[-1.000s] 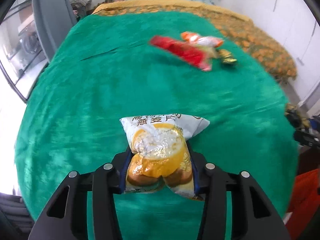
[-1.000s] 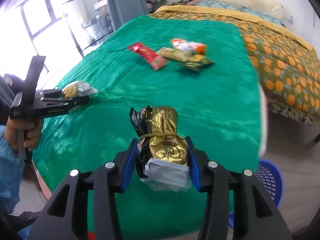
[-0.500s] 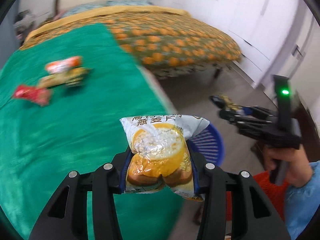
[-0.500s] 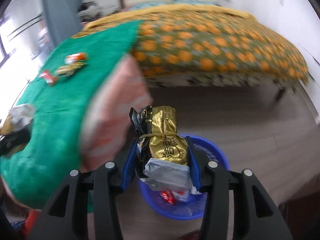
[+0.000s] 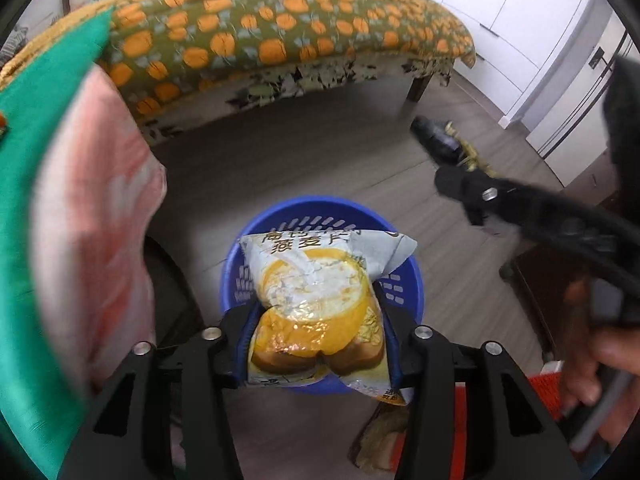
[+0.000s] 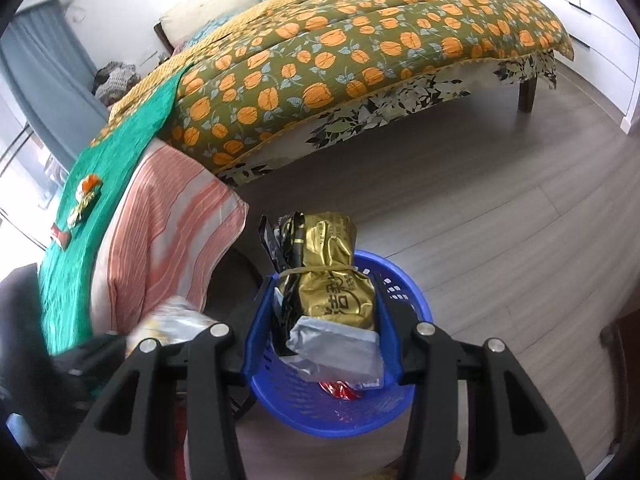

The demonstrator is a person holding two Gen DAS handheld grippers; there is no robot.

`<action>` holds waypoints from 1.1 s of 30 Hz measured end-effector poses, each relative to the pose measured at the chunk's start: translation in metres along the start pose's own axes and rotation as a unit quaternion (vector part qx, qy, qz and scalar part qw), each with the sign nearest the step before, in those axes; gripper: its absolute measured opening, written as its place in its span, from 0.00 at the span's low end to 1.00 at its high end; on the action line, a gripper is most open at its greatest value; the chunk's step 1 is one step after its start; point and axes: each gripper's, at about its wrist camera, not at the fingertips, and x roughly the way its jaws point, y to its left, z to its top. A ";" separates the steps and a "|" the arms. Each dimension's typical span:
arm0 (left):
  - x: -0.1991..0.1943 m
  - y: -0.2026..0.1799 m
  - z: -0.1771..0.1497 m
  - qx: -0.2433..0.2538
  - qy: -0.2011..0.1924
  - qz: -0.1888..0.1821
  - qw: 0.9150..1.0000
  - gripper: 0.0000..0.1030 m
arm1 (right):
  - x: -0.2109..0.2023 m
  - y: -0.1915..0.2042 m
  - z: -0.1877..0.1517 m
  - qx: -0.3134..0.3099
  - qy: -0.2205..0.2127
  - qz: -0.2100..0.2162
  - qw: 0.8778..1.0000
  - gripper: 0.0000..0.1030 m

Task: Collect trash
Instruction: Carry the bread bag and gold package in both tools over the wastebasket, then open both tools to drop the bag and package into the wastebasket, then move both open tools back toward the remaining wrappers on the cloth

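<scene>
Both views have swung away from the green blanket (image 6: 120, 152) and now look down at the grey wood floor (image 6: 500, 216) beside the bed, where a blue basket (image 6: 412, 292) stands; a second ago each camera faced the bed top with its scattered wrappers.

From the left wrist, the left gripper (image 5: 316, 344) hangs over the basket (image 5: 320, 212) with a white-and-yellow snack bag (image 5: 316, 292) between its fingers. Its jaws have just been opening, and the bag sits between the blue pads, which seem to touch its sides. To the right, blurred, the right gripper (image 5: 452, 152) reaches in, a hand (image 5: 592, 364) on its handle.

From the right wrist, the right gripper (image 6: 324, 320) is also above the basket, with a gold packet (image 6: 332, 272) bound by a rubber band, dark wrapper and a silvery flap against it. Its jaws too have just been opening; the packet stands between the pads, though whether they press it I cannot tell. Red wrapper (image 6: 340, 390) lies in the basket below.

A few wrappers (image 6: 82, 200) remain on the green blanket. A pink-striped cloth (image 6: 168, 216) hangs from the bed edge near the basket. An orange-flowered quilt (image 6: 360, 40) covers the rest of the bed, with white cupboards (image 5: 540, 20) along the far wall.
</scene>
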 end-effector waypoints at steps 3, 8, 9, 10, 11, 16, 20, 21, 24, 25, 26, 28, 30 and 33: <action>0.020 0.000 0.005 0.001 -0.003 0.023 1.000 0.73 | 0.003 -0.008 0.004 0.018 -0.005 0.007 1.000 0.75; -0.004 0.001 0.010 -0.001 -0.026 0.008 1.000 0.84 | -0.007 -0.009 0.010 0.020 -0.024 -0.002 0.999 0.75; -0.017 0.000 0.010 -0.001 -0.039 0.002 0.999 0.84 | -0.010 -0.008 0.011 0.018 -0.028 -0.005 0.999 0.76; -0.027 -0.002 0.008 0.000 -0.047 -0.004 0.999 0.85 | -0.012 -0.006 0.012 0.016 -0.032 -0.009 0.999 0.77; -0.036 -0.003 0.007 0.001 -0.055 -0.010 0.998 0.86 | -0.014 -0.004 0.012 0.014 -0.037 -0.016 0.999 0.82; -0.090 -0.002 -0.006 0.008 -0.091 -0.017 0.996 0.89 | -0.018 0.011 0.013 -0.008 -0.052 -0.048 0.997 0.86; -0.123 0.022 -0.030 -0.007 -0.099 -0.006 0.995 0.89 | -0.024 0.036 0.010 -0.054 -0.075 -0.073 0.993 0.86; -0.130 0.031 -0.038 -0.012 -0.100 0.001 0.995 0.89 | -0.026 0.044 0.008 -0.066 -0.081 -0.075 0.992 0.86; -0.149 0.066 -0.059 -0.033 -0.103 0.032 0.994 0.90 | -0.029 0.078 0.001 -0.118 -0.097 -0.067 0.986 0.86; -0.155 0.079 -0.065 -0.040 -0.104 0.041 0.993 0.90 | -0.029 0.091 -0.002 -0.136 -0.100 -0.061 0.984 0.86; -0.161 0.092 -0.071 -0.050 -0.105 0.052 0.992 0.90 | -0.029 0.108 -0.006 -0.158 -0.102 -0.053 0.981 0.86; -0.174 0.128 -0.084 -0.077 -0.106 0.085 0.988 0.91 | -0.025 0.134 -0.013 -0.187 -0.099 -0.040 0.977 0.86; -0.184 0.168 -0.093 -0.108 -0.106 0.123 0.981 0.92 | -0.019 0.166 -0.022 -0.217 -0.088 -0.023 0.972 0.86; -0.195 0.222 -0.094 -0.158 -0.102 0.172 0.967 0.92 | -0.007 0.224 -0.038 -0.266 -0.066 0.013 0.962 0.86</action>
